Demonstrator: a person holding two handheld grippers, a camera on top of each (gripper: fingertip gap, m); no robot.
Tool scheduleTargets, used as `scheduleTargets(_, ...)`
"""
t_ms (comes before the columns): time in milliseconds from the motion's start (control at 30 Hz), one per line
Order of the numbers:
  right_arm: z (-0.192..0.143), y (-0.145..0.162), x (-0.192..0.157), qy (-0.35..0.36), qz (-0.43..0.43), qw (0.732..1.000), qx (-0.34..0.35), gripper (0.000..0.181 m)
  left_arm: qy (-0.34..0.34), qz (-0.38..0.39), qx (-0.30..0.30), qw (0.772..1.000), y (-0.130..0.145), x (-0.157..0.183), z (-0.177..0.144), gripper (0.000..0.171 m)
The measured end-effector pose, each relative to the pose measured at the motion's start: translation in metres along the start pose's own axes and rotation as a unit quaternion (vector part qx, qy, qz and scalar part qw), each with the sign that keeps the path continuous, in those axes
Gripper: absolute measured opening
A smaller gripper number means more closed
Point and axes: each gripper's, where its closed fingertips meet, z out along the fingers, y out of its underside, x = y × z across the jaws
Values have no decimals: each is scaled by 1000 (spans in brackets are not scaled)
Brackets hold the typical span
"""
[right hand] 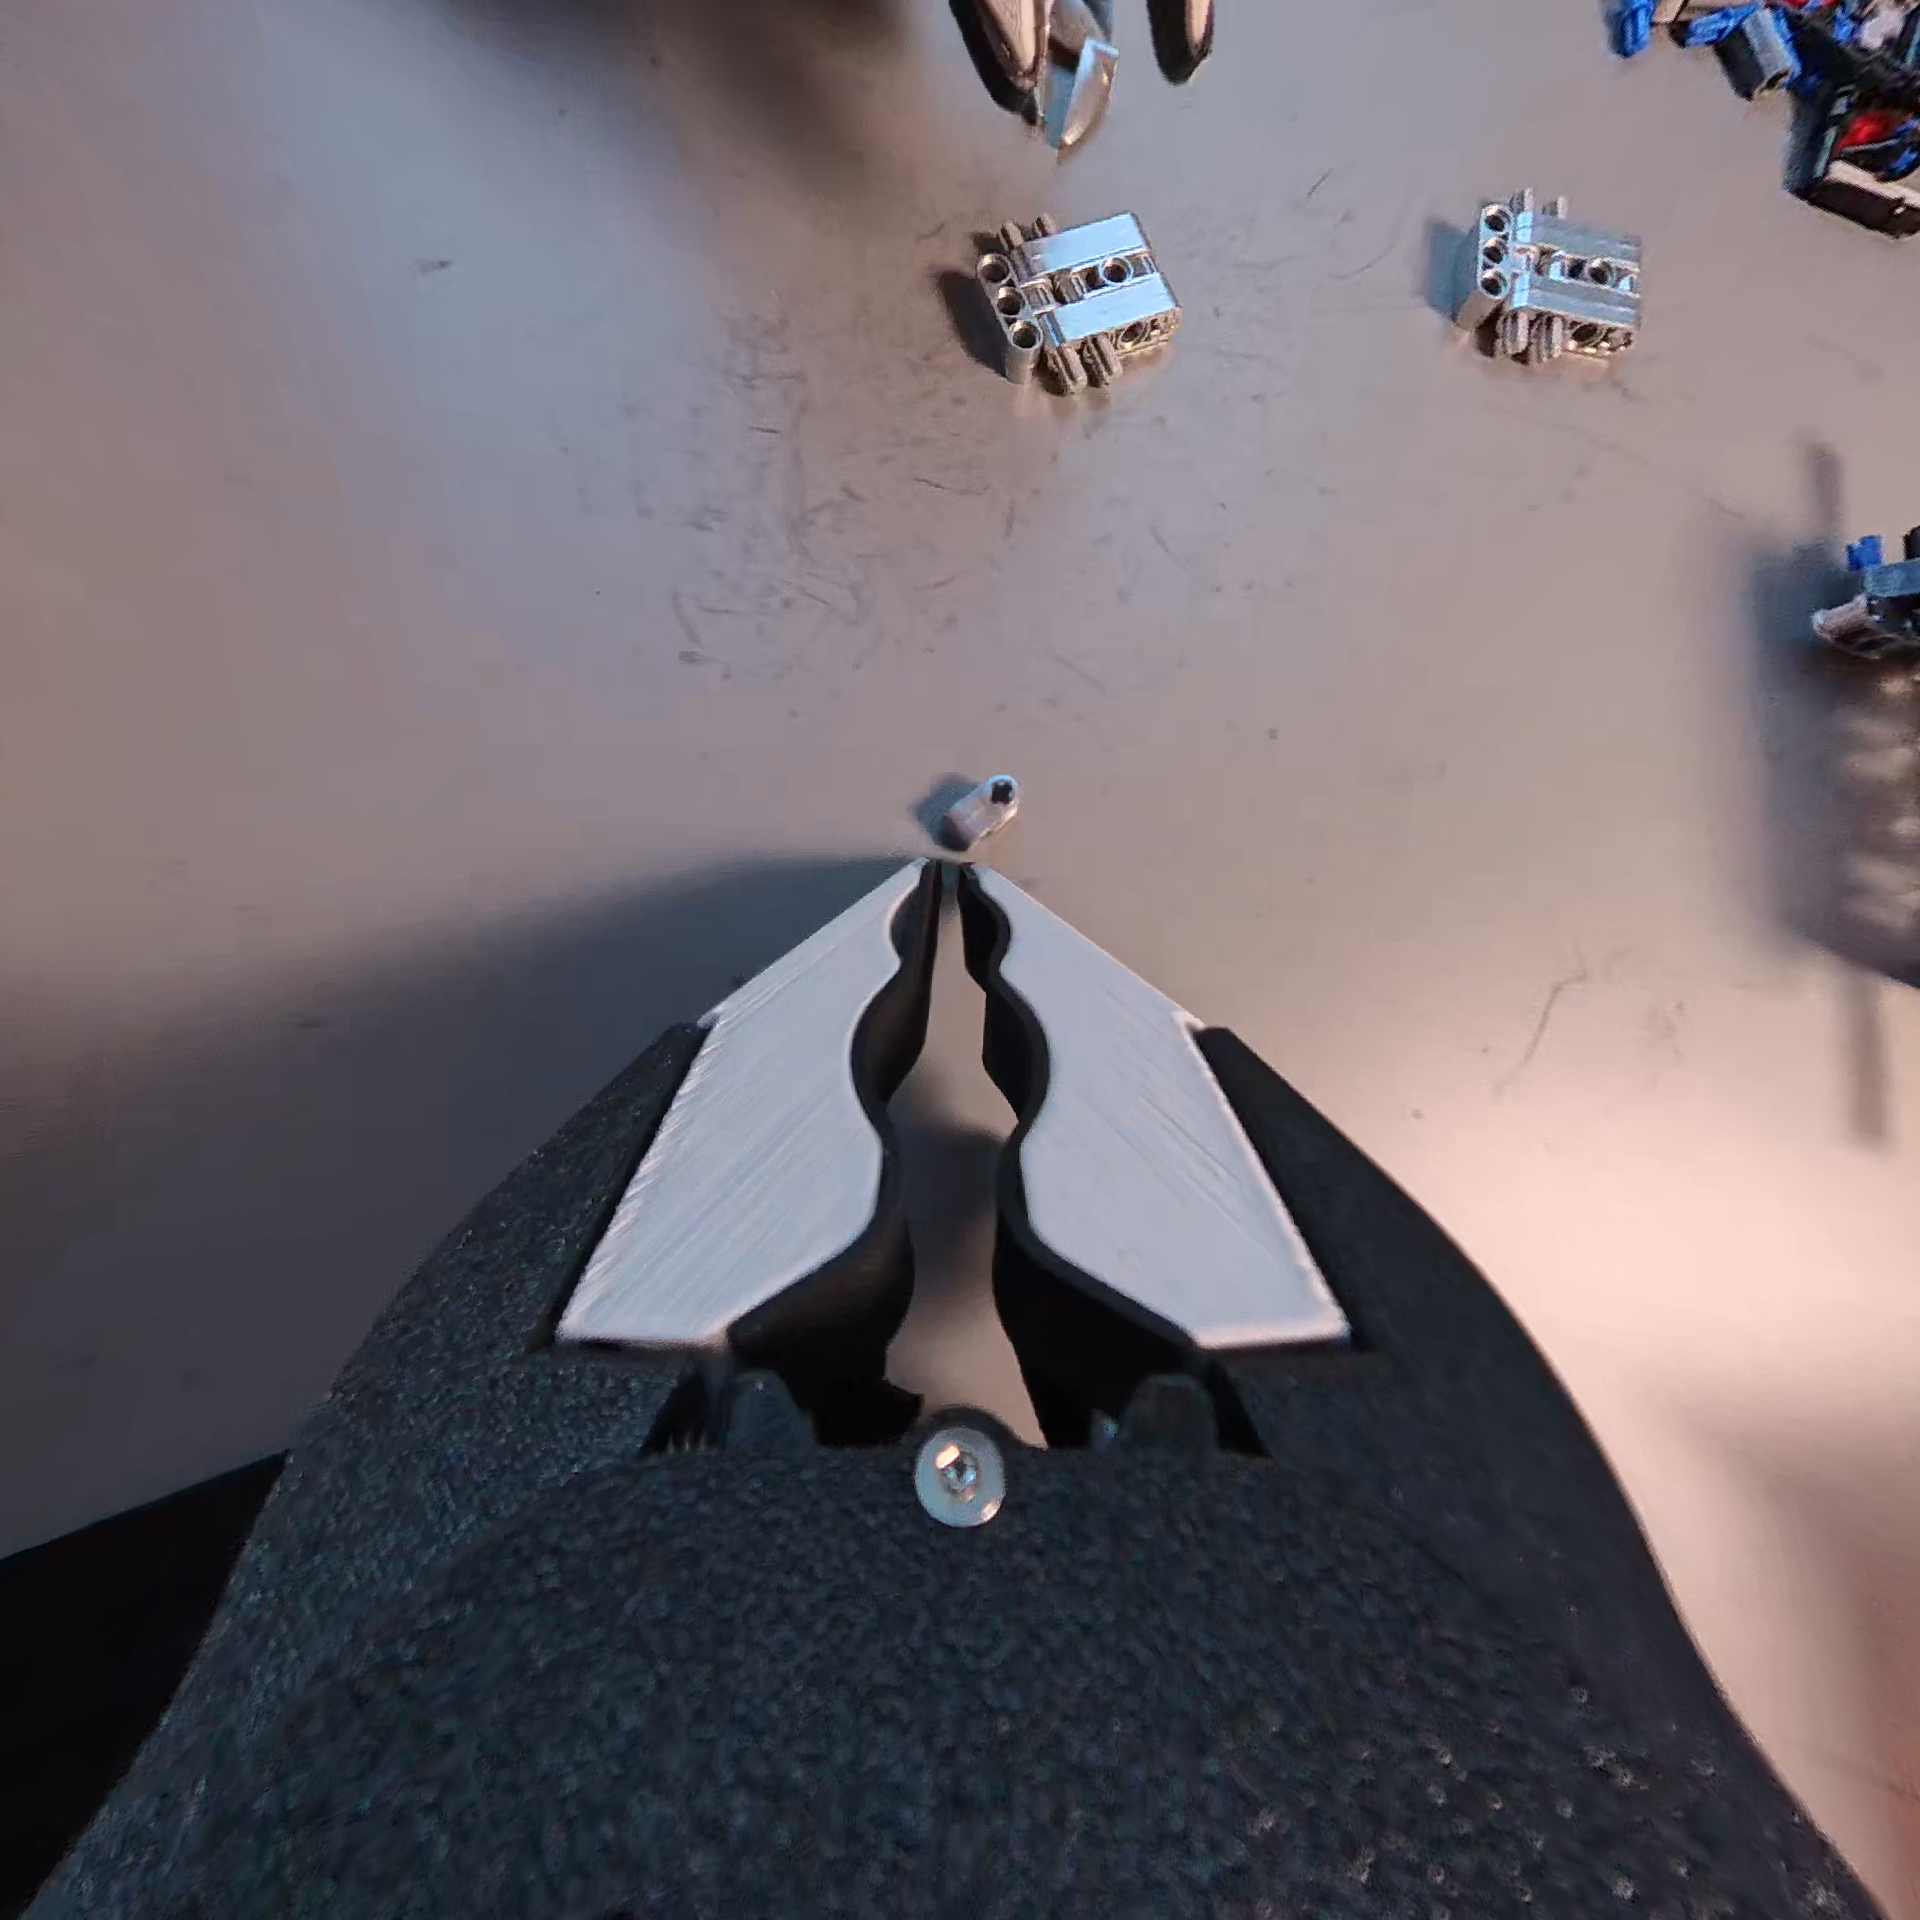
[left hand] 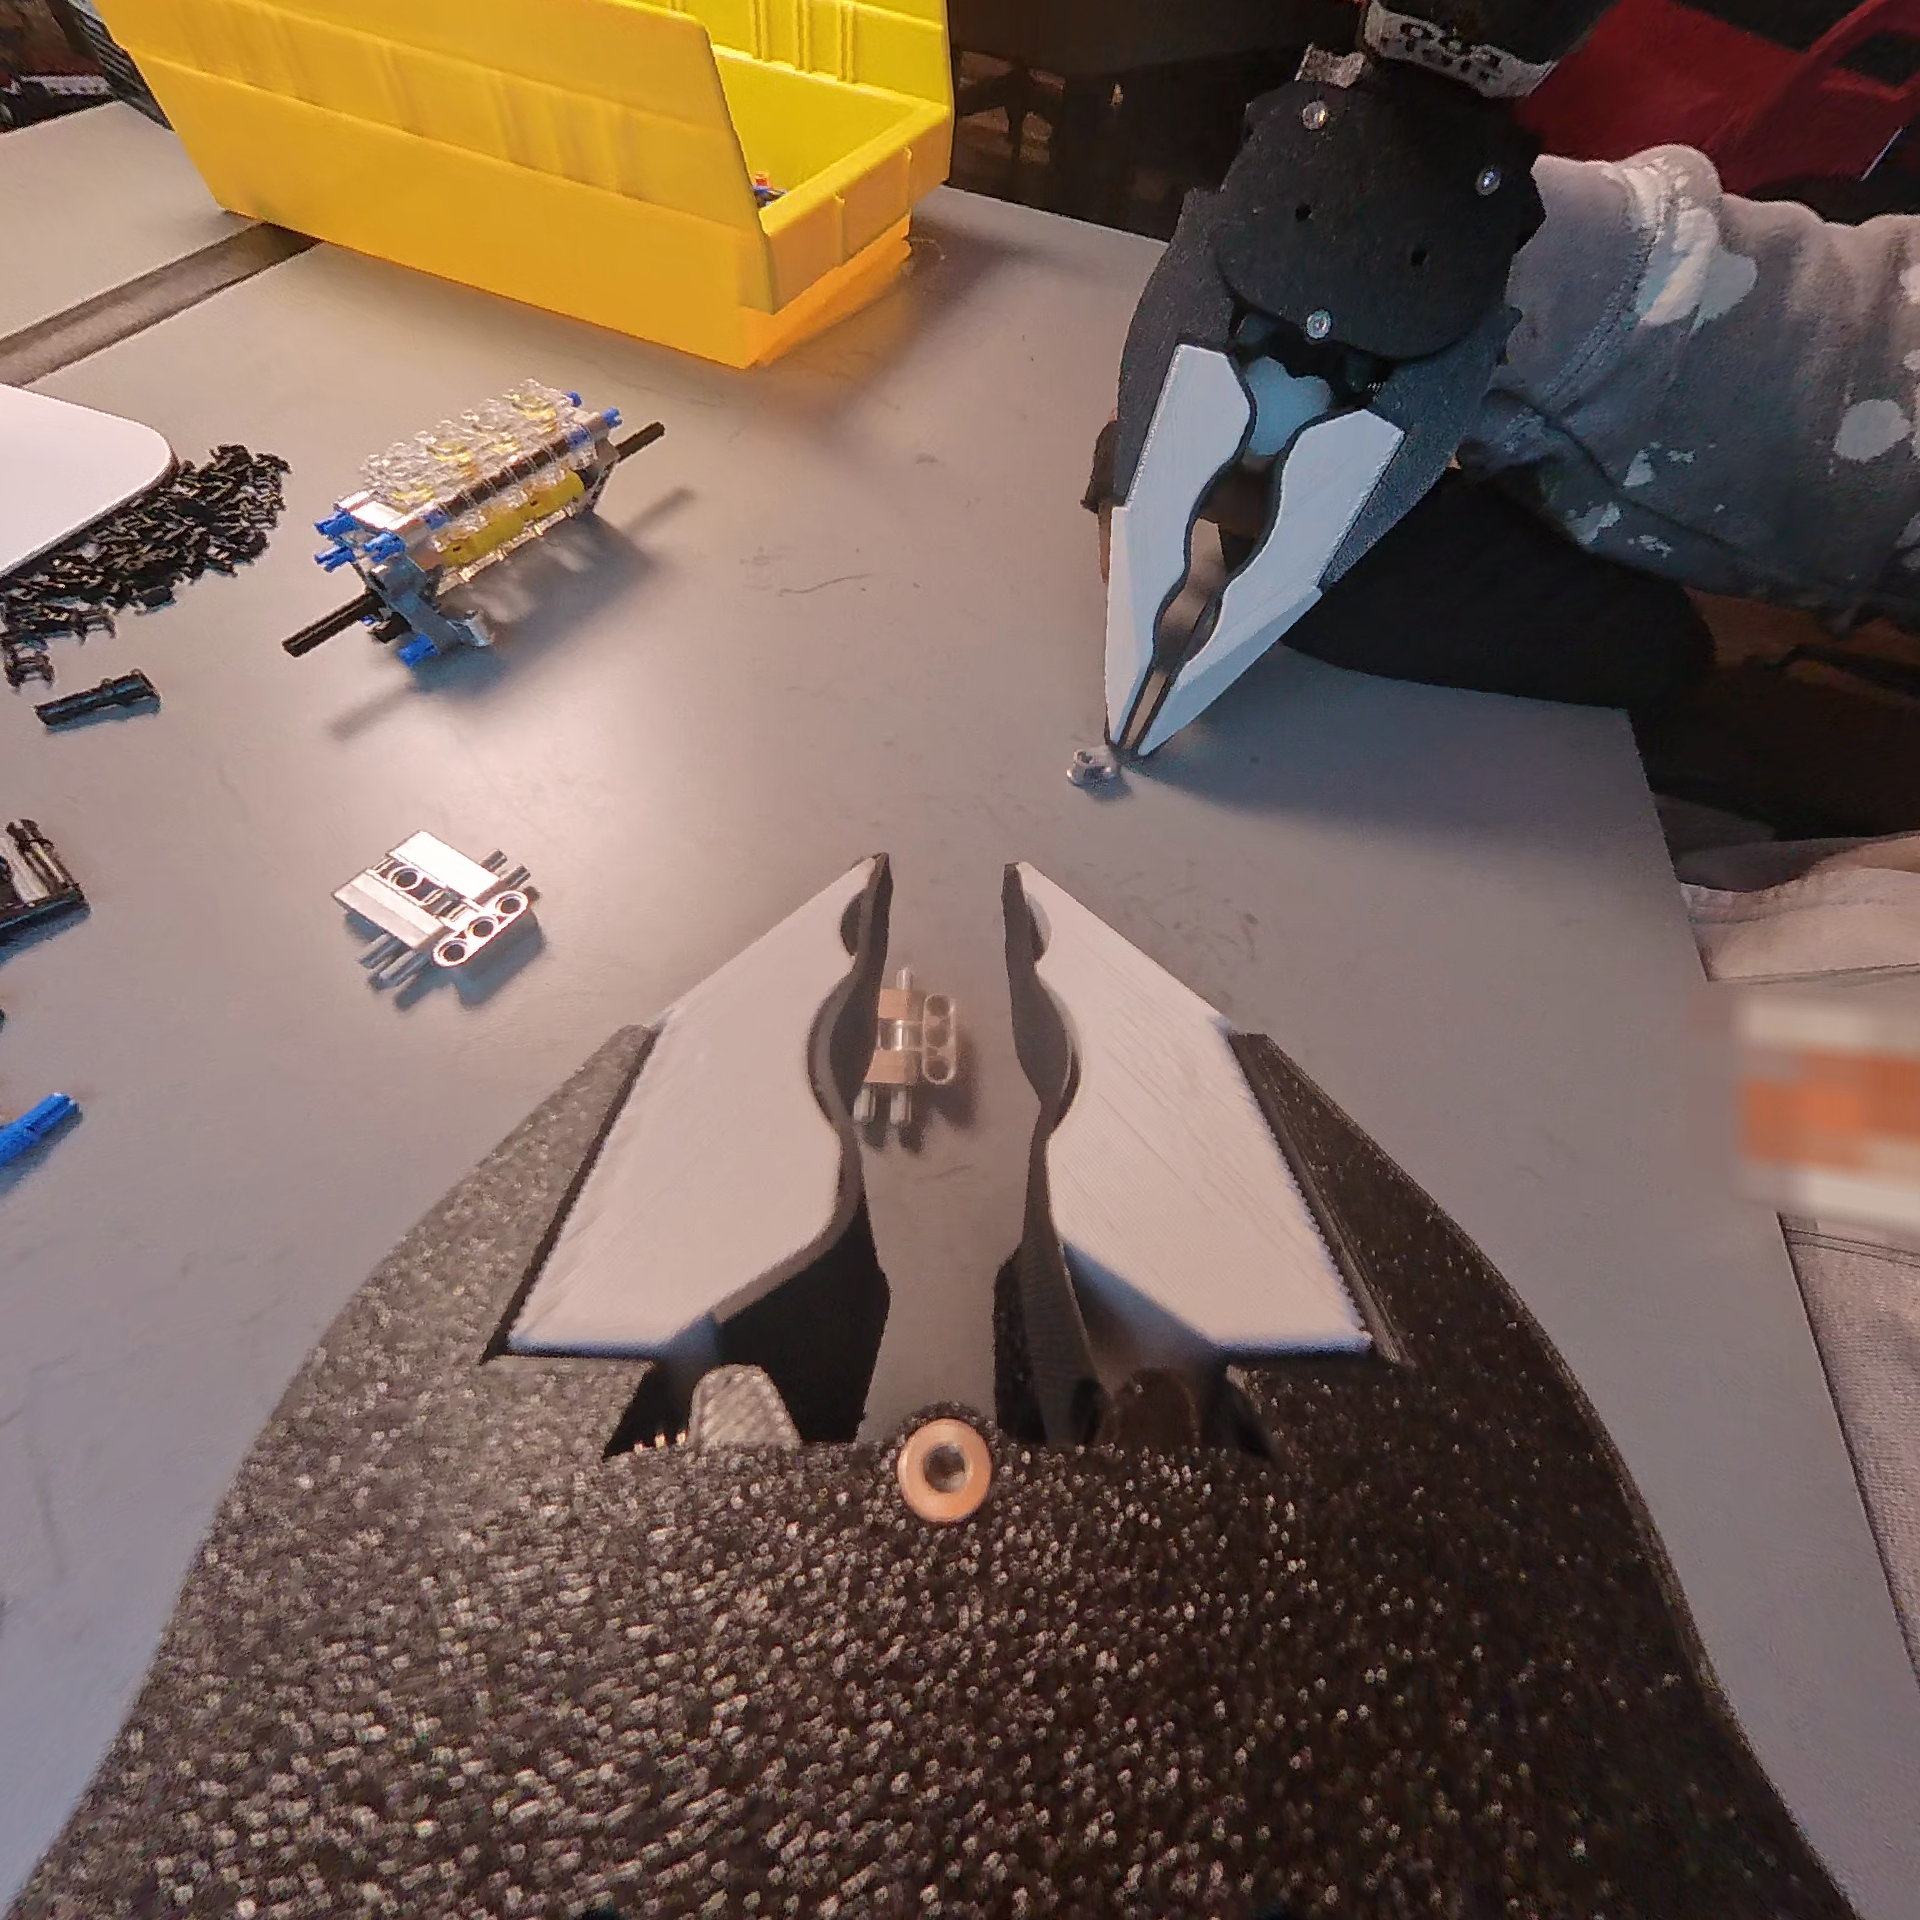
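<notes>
Left wrist view: left gripper (left hand: pixel 943 883) hovers low over the grey worktop (left hand: pixel 727 675), jaws apart, empty, small grey block assy (left hand: pixel 914 1049) below the gap. Right wrist view: right gripper (right hand: pixel 948 871) angled down, tips at worktop, jaws nearly closed, empty; tiny grey connector (right hand: pixel 981 807) just beyond tips.

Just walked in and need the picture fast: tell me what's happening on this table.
A person holds a gripper in each hand over a grey table strewn with toy building parts. The left gripper is open, hovering above a small grey block assembly. The right gripper is shut and empty, its tips down at the table beside a tiny grey connector. A similar grey assembly, a bigger part-built model, a pile of black pins and a yellow bin lie farther off.
</notes>
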Motion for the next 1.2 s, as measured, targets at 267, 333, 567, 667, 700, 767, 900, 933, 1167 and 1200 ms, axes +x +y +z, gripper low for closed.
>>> scheduleTargets(267,4,-7,2,-6,0,1000,-7,15,-1,23,-25,999,8,4,5,20)
scheduleTargets(333,8,-10,1,-7,-1,1000,-8,12,-2,27,-27,999,9,5,5,19)
scheduleTargets(567,13,-18,2,7,1,1000,11,7,1,29,-30,999,10,6,5,19)
scheduleTargets(667,6,-41,7,38,-14,997,67,7,26,11,-14,1000,4,15,4,19)
scheduleTargets(700,1,-54,6,46,-22,994,94,7,39,-3,-3,999,-1,19,3,19)
scheduleTargets(767,-8,-79,3,60,-43,987,143,7,69,-40,24,997,-11,25,1,19)
scheduleTargets(900,-22,-117,2,91,-83,973,196,7,149,-153,97,972,-37,33,-12,19)
scheduleTargets(933,-24,-123,1,96,-91,970,202,7,169,-179,115,962,-43,34,-17,19)
scheduleTargets(1167,-25,-148,3,127,-133,960,210,7,228,-229,154,934,-58,40,-30,14)
scheduleTargets(1200,-24,-149,4,133,-138,959,208,7,227,-230,152,934,-58,40,-30,12)
